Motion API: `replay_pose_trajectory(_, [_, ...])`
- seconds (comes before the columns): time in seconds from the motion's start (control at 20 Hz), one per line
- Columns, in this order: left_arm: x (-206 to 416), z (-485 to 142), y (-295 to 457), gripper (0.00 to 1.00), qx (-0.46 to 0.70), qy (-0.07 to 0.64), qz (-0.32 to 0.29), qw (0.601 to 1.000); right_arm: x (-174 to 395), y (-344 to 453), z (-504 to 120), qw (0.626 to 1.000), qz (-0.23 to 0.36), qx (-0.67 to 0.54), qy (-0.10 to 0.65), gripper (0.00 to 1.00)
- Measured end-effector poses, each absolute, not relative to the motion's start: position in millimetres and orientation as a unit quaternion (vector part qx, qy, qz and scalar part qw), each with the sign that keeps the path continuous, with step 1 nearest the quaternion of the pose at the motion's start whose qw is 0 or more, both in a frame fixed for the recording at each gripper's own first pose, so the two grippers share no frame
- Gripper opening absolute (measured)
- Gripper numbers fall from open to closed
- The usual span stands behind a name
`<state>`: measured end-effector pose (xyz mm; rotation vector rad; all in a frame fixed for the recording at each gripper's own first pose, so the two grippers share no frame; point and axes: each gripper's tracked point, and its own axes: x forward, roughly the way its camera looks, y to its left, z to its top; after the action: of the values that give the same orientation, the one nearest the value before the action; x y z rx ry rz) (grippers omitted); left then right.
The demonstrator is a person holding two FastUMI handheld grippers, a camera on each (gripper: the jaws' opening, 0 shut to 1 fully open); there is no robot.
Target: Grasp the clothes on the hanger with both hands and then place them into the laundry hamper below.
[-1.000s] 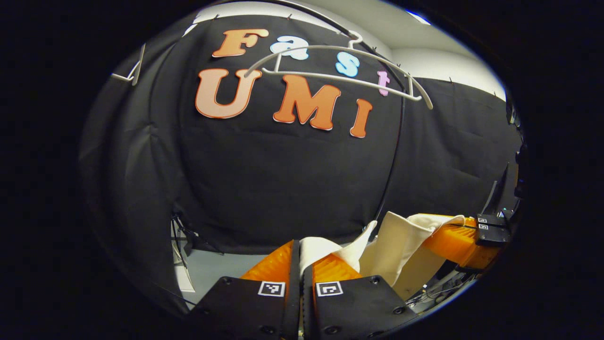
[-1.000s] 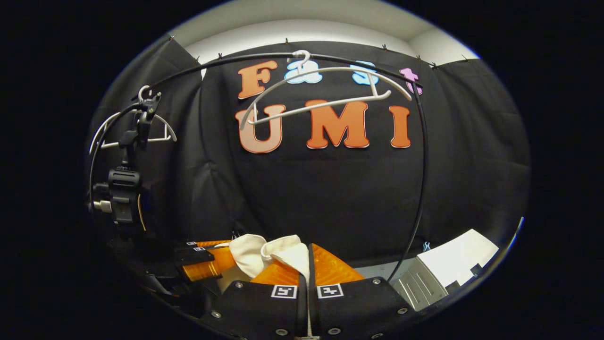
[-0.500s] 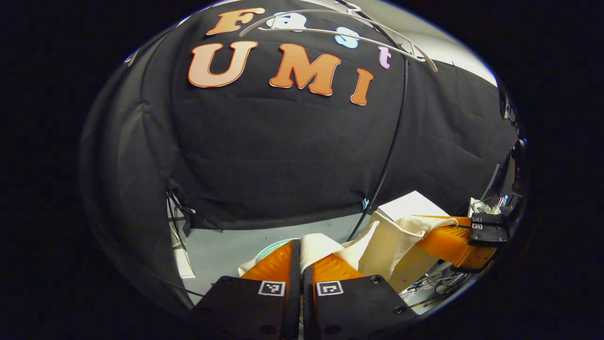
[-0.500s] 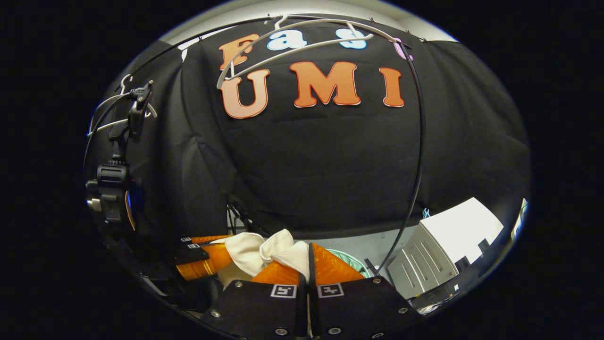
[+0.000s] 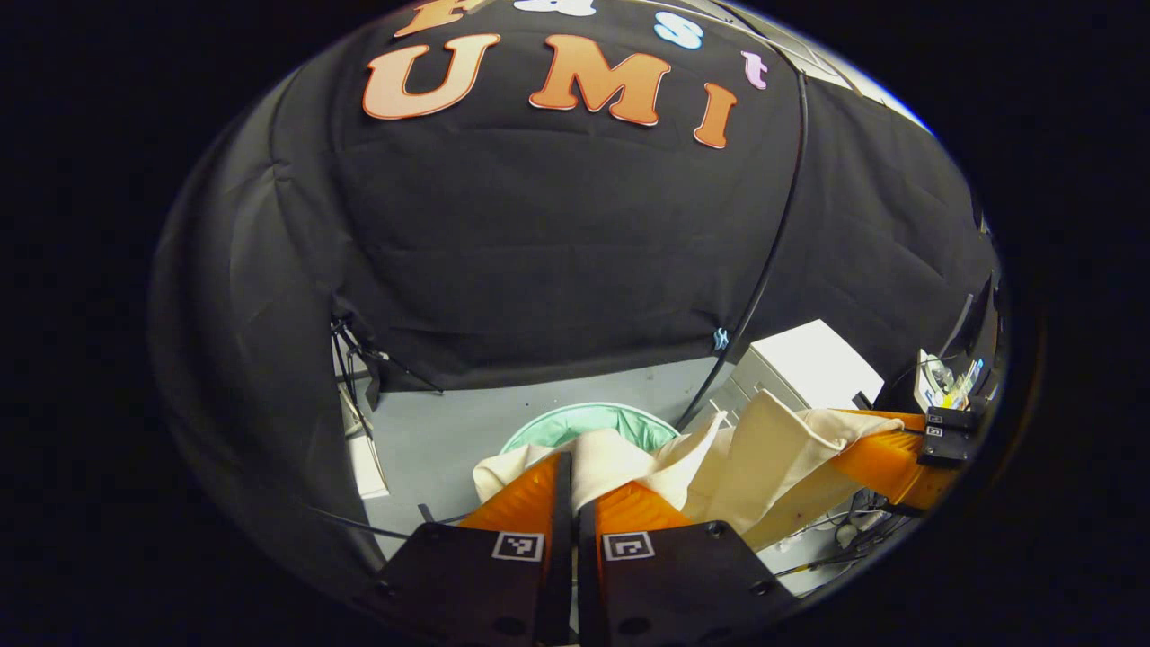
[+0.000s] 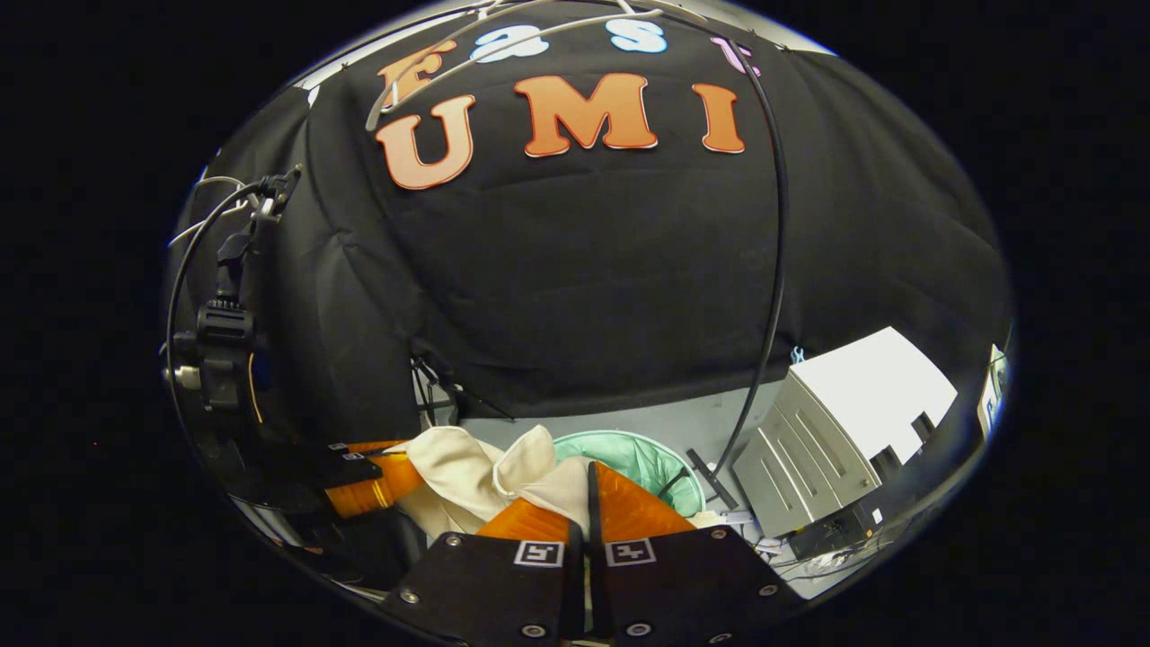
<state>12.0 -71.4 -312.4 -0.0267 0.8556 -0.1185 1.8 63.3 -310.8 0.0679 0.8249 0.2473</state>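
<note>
Both handheld grippers point forward and slightly downward, side by side. The left gripper (image 5: 568,481) has its jaws closed almost flush, a fold of cream garment (image 5: 746,467) pinched between both fingers. The right gripper (image 6: 588,490) is likewise clamped tight, its two fingers pressing the same garment (image 6: 476,463) at the tips. From the left gripper view, the right gripper (image 5: 885,454) sits off to the right at about the same height; from the right gripper view, the left gripper (image 6: 373,481) lies low at left.
</note>
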Motion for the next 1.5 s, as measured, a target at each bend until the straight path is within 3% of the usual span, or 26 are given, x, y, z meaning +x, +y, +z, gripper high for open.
replay_pose_trajectory(0.15, [12, -322, -66, 0.09, -0.016, 0.432, -0.048, 0.9, -2, 56, -321, 0.901, 0.11, 0.044, 0.416, 0.04])
replay_pose_trajectory(0.3, [15, -324, -62, 0.14, -0.026, 0.439, -0.036, 0.897, -1, 57, -325, 0.897, 0.109, 0.05, 0.425, 0.06])
replay_pose_trajectory(0.35, [13, -325, -61, 0.07, -0.026, 0.44, -0.034, 0.897, -3, 57, -329, 0.895, 0.109, 0.05, 0.43, 0.08])
replay_pose_trajectory(0.45, [15, -326, -59, 0.29, -0.021, 0.443, -0.032, 0.896, -9, 59, -335, 0.888, 0.113, 0.052, 0.443, 0.11])
replay_pose_trajectory(0.5, [14, -325, -56, 0.48, -0.021, 0.446, -0.03, 0.894, -9, 62, -335, 0.887, 0.115, 0.055, 0.443, 0.14])
replay_pose_trajectory(0.55, [12, -329, -58, 0.49, -0.025, 0.449, -0.031, 0.892, -7, 63, -332, 0.888, 0.116, 0.056, 0.442, 0.26])
replay_pose_trajectory(0.6, [10, -331, -59, 0.64, -0.029, 0.456, -0.031, 0.889, -6, 63, -332, 0.889, 0.116, 0.054, 0.439, 0.34])
replay_pose_trajectory(0.7, [6, -334, -56, 0.94, -0.026, 0.462, -0.027, 0.886, -8, 61, -330, 0.889, 0.115, 0.051, 0.44, 0.65])
replay_pose_trajectory(0.75, [4, -335, -56, 0.84, -0.025, 0.464, -0.027, 0.885, -9, 61, -331, 0.889, 0.113, 0.052, 0.441, 0.79])
replay_pose_trajectory(0.8, [2, -335, -55, 0.91, -0.024, 0.466, -0.027, 0.884, -10, 60, -331, 0.888, 0.111, 0.053, 0.443, 0.83])
replay_pose_trajectory(0.85, [1, -336, -55, 0.92, -0.024, 0.465, -0.027, 0.884, -11, 58, -331, 0.887, 0.108, 0.053, 0.445, 0.91])
replay_pose_trajectory(0.9, [-1, -336, -56, 0.97, -0.023, 0.465, -0.028, 0.884, -12, 57, -333, 0.887, 0.104, 0.052, 0.448, 0.92])
replay_pose_trajectory(1.15, [-5, -326, -56, 0.87, -0.021, 0.455, -0.033, 0.89, -22, 53, -336, 0.882, 0.098, 0.051, 0.458, 0.93])
replay_pose_trajectory(1.2, [-9, -326, -57, 0.93, -0.022, 0.454, -0.034, 0.89, -26, 53, -334, 0.881, 0.096, 0.052, 0.46, 0.93])
replay_pose_trajectory(1.5, [-21, -320, -52, 0.93, -0.024, 0.45, -0.033, 0.892, -43, 55, -332, 0.878, 0.095, 0.054, 0.467, 0.94])
